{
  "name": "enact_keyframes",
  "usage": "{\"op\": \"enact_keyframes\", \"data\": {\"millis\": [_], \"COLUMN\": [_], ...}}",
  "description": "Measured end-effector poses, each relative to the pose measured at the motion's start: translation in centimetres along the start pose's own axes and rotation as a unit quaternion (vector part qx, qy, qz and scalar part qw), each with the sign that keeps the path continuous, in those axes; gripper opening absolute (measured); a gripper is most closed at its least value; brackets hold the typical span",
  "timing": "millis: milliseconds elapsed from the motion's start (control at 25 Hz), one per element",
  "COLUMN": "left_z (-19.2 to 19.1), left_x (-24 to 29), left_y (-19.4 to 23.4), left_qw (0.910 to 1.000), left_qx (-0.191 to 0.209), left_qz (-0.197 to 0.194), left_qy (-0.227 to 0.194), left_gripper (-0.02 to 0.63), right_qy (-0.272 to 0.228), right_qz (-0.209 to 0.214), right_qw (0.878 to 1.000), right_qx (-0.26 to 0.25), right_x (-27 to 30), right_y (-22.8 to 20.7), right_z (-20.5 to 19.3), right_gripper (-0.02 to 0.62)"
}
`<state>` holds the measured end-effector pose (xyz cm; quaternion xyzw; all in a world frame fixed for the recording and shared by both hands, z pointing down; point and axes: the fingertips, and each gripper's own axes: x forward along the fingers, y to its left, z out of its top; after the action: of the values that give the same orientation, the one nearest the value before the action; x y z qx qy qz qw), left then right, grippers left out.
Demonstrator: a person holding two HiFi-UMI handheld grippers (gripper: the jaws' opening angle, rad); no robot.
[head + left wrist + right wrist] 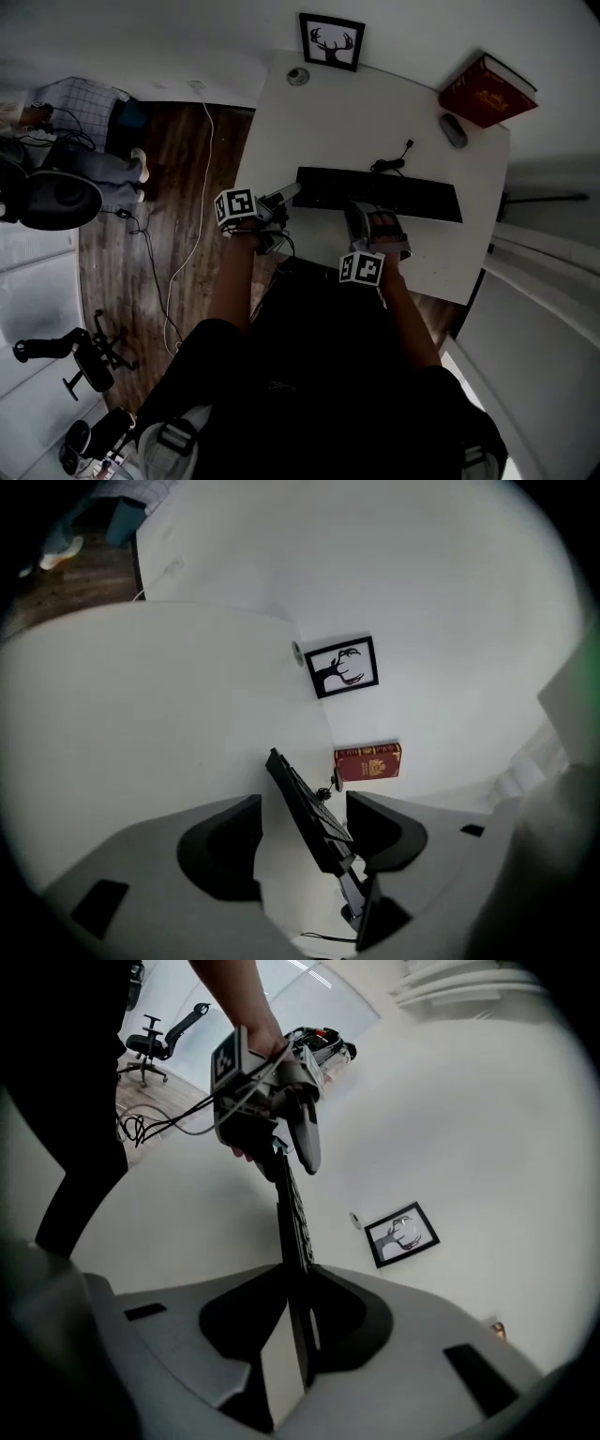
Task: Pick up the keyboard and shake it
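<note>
A long black keyboard (412, 195) lies across the white table (356, 112). My left gripper (286, 199) is at the keyboard's left end. In the left gripper view its jaws stand wide apart around the keyboard (305, 803), which runs edge-on between them, close to the right pad (380, 832) and well apart from the left pad (225, 846). My right gripper (370, 220) is at the keyboard's front edge, near the middle. In the right gripper view both pads close on the thin keyboard edge (292, 1222). The left gripper (281, 1101) shows beyond it, at the far end.
A red book (487, 91) and a grey mouse (453, 129) lie at the table's far right. A framed deer picture (332, 41) leans on the wall, with a small round object (298, 76) beside it. The keyboard's cable (389, 161) coils behind it. Chairs and cords sit on the wooden floor (178, 169) to the left.
</note>
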<state>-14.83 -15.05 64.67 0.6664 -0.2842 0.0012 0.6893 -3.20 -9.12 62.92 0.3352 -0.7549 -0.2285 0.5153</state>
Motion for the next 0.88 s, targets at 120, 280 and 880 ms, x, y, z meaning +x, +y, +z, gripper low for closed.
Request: {"op": "enact_keyframes", "data": {"millis": [120,280,880], "left_z": [-0.9,-1.2,-1.4], "left_x": [2.0,2.7,1.4], "left_y": [-0.1,-0.8,-6.0], "left_qw": [0.9994,0.9984,0.9298], "left_qx": [-0.005,0.026,0.348], "left_qz": [-0.007,0.001,0.079], "left_qy": [0.035,0.05,0.091], "left_gripper": [0.246,0.138,0.127], "right_qy": [-0.004,-0.001,0.015], "right_qz": [-0.002,0.007,0.187], "right_qw": [1.0,1.0,0.939], "right_qx": [-0.001,-0.005,0.288], "right_x": [-0.4,-0.5,-5.5], "right_y": [0.1,0.5,-5.8], "right_z": [0.0,-0.3,-12.2], "right_gripper": [0.089,0.09,0.218]}}
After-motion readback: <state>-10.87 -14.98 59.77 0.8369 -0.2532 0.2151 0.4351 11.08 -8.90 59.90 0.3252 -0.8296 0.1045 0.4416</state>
